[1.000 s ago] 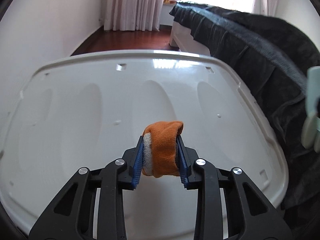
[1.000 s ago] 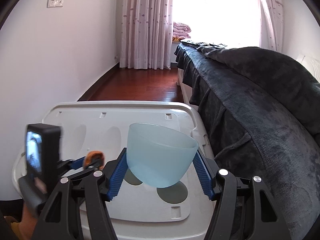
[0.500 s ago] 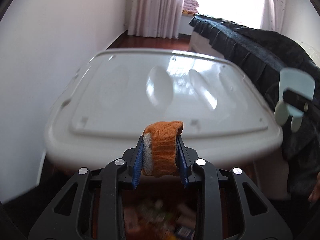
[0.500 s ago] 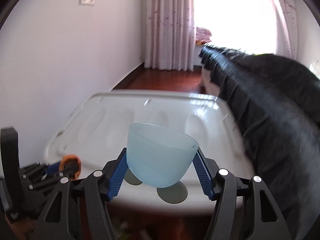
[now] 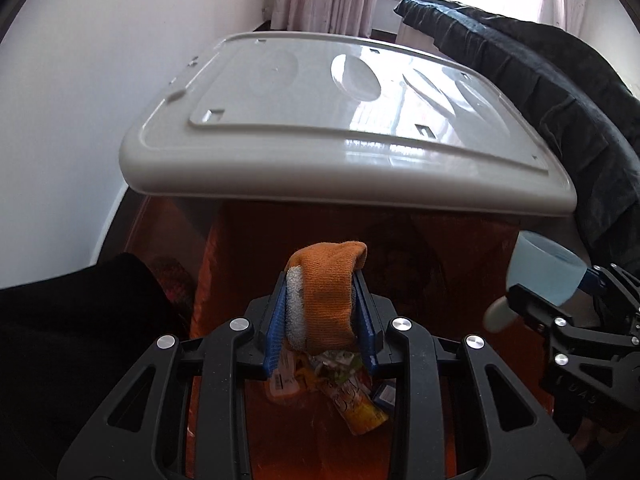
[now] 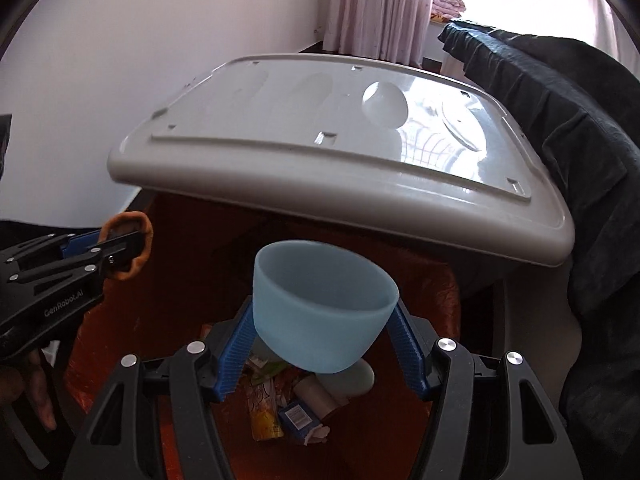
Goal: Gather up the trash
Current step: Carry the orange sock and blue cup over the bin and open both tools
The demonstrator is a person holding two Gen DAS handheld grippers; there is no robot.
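Both grippers have swung back off the white lid (image 5: pixel 344 120) since a second ago, when they hung over its top; now they point down into the orange bin (image 6: pixel 400 280) that sits in front of it, with the lid's near edge filling the upper half of each view.

From the left wrist camera, the left gripper (image 5: pixel 322 320) is clamped tight on an orange sock (image 5: pixel 328 288) wrapped over a bit of white foam (image 5: pixel 294 312), the blue pads pressing both sides of the bundle. Directly below it, at 6 o'clock, wrappers (image 5: pixel 352 396) lie on the bin floor. At 3 o'clock the right gripper comes in from the edge, carrying its cup. A dark sleeve fills the view at 8 o'clock.

From the right wrist camera, the right gripper (image 6: pixel 324 344) holds a pale blue cup (image 6: pixel 326 312), mouth tipped toward the lid, the blue pads squeezing its lower walls from either side. Under the cup, at 6 o'clock, the bin floor carries litter (image 6: pixel 296 412): a yellow packet, a small blue box, a white tube, crumpled paper. At 9 o'clock the left gripper reaches in with the sock at its tip, and a hand (image 6: pixel 24 384) shows at 8 o'clock. A dark blanket (image 6: pixel 580 128) covers the bed at 2 o'clock, and curtains (image 6: pixel 376 4) hang at 12 o'clock.
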